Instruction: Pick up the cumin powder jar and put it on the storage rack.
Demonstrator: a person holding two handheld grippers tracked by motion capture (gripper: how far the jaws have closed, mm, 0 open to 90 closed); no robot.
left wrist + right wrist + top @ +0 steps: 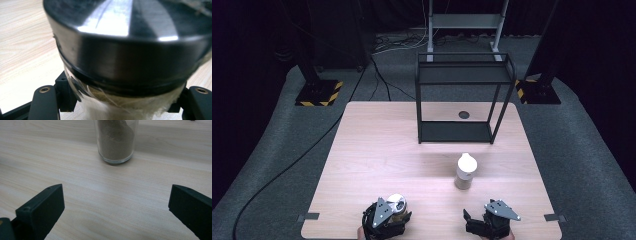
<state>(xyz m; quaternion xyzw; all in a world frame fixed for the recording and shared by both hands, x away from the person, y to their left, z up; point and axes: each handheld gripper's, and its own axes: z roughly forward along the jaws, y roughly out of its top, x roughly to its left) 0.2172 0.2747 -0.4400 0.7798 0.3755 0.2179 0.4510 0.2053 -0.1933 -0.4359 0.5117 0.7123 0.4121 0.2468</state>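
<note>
My left gripper [396,214] sits at the table's near edge, shut on a jar with a shiny metal lid [397,202]. In the left gripper view that lid [125,37] looms close, and the black fingers [45,100] press the clear body just below it. A second glass jar [465,172] with a white cap, holding brown powder, stands upright on the table right of centre. My right gripper [484,221] rests near the front edge, a short way in front of it. Its jaws [116,205] stand wide open and empty, with the powder jar [116,142] ahead of them.
A black two-level wire rack [462,95] stands at the back middle of the wooden table [377,150]. A small dark round hole [464,115] lies in the tabletop under the rack. Grey carpet, cables and stand bases surround the table.
</note>
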